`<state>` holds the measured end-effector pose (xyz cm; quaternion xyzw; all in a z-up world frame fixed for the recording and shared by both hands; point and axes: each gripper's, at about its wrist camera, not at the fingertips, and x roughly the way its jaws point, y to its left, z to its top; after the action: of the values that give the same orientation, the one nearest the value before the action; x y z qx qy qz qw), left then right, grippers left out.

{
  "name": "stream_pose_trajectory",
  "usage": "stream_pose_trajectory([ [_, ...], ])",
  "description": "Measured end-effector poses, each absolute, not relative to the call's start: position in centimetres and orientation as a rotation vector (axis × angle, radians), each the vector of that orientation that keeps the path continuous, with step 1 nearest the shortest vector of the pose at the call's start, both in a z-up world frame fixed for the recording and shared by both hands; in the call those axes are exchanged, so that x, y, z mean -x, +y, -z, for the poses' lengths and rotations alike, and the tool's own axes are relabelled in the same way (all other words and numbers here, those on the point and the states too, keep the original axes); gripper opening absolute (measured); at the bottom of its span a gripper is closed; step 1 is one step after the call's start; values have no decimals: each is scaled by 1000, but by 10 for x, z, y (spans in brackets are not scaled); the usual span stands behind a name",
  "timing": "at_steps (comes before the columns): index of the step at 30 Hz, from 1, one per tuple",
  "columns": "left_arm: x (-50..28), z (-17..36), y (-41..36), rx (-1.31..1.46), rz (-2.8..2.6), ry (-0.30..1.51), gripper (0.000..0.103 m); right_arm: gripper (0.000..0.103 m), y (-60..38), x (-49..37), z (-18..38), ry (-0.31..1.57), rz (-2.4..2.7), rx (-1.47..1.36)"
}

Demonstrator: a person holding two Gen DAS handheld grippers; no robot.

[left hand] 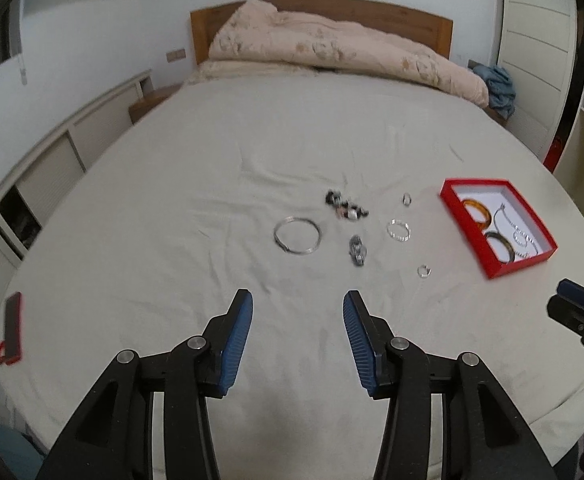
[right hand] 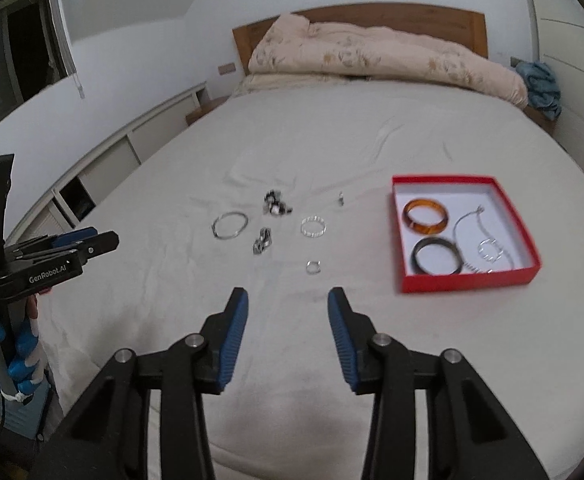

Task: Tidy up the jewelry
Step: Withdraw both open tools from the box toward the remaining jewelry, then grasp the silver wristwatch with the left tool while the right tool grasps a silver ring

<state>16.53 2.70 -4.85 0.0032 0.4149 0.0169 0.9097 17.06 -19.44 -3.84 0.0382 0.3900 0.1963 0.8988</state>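
Note:
A red box (right hand: 468, 280) (left hand: 460, 216) sits on the bed at the right and holds an amber bangle (right hand: 426, 216), a dark bangle (right hand: 437, 258) and a silver chain (right hand: 488, 250). Loose on the sheet lie a thin silver bangle (left hand: 297, 235) (right hand: 230, 225), a beaded piece (left hand: 346, 206) (right hand: 275, 202), a small dark metal piece (left hand: 357, 251) (right hand: 262, 241), a clear bracelet (left hand: 398, 231) (right hand: 314, 225) and small rings (left hand: 424, 271) (right hand: 313, 267). My left gripper (left hand: 297, 304) and right gripper (right hand: 287, 300) are both open and empty, short of the jewelry.
The bed sheet (left hand: 172, 240) is pale and wrinkled. A folded quilt (left hand: 332, 48) lies by the wooden headboard. A red-cased phone (left hand: 11, 328) lies at the bed's left edge. The left gripper shows at the left of the right wrist view (right hand: 72, 248).

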Motion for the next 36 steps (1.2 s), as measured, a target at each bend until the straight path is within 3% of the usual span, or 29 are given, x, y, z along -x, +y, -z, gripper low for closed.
stream_pose_trajectory([
  [15,-254,139,6,61,83,994,47,34,-174,-252,122,929,-427,-88],
  [36,-318,175,-16,69,130,1023,46,30,-155,-304,173,974,-472,-56],
])
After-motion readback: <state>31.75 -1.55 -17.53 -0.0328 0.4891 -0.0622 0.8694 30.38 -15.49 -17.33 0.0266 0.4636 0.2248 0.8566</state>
